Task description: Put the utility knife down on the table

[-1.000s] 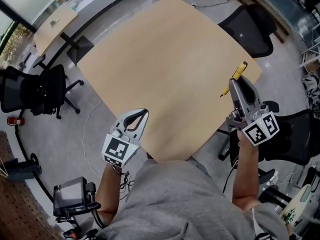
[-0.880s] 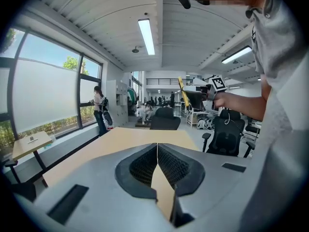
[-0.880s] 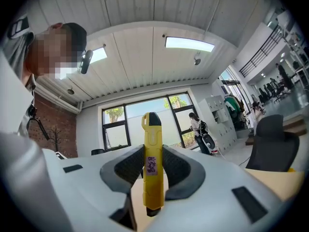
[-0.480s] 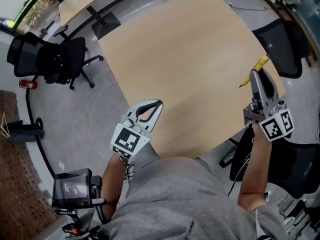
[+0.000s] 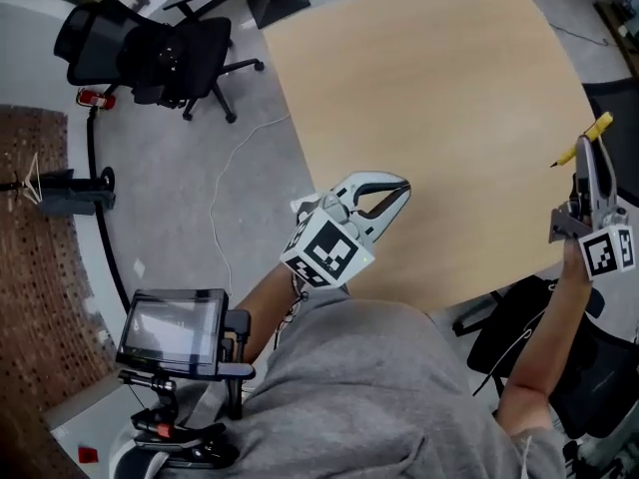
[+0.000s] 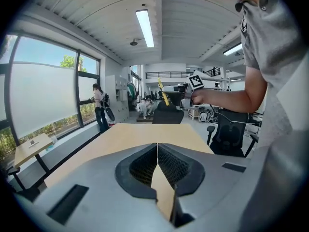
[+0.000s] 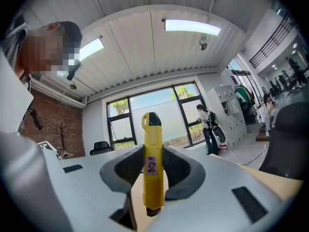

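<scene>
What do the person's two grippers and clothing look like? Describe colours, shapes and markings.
The left gripper and right gripper are pale grey, with curved jaws lined with dark honeycomb pads. Each carries a white cube with black square markers. The person wears a grey short-sleeved shirt.

The utility knife point(image 7: 152, 134) is yellow plastic, smooth with a slight sheen, and bears a small paper label point(image 7: 151, 166). The right gripper point(image 7: 150, 158) and the left gripper point(image 6: 157, 150) have matt grey plastic shells and black, finely ribbed pads point(image 6: 175, 167). The table point(image 5: 429, 98) is pale wood, smooth and matt. The shirt point(image 5: 399, 397) is grey cloth.
</scene>
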Tool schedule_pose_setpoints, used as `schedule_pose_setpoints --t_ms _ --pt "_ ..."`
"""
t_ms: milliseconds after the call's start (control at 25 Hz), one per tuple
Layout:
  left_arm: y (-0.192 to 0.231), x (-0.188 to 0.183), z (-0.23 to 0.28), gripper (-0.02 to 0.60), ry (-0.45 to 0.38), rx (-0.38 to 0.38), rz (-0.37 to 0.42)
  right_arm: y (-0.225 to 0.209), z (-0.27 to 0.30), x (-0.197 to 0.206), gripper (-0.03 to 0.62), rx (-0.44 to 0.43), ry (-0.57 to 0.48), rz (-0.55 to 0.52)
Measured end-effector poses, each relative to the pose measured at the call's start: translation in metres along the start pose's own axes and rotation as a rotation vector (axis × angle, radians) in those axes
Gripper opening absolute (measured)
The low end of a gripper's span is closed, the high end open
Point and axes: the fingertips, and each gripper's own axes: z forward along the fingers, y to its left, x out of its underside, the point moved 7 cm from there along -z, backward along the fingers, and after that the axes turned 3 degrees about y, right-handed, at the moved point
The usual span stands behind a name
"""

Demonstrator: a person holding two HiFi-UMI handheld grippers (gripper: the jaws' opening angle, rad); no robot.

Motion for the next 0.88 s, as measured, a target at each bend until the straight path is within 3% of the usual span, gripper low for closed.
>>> schedule_pose_setpoints --t_ms 280,880 --pt "-0.008 0.006 0.002 0.006 -0.032 0.045 -0.004 0.008 0.020 0.018 0.118 -0.003 0.058 0.006" --pt "-0.010 0.010 -0.003 0.006 -0.056 0.034 -0.048 0.005 0.081 0.024 0.118 -0.069 0.112 0.033"
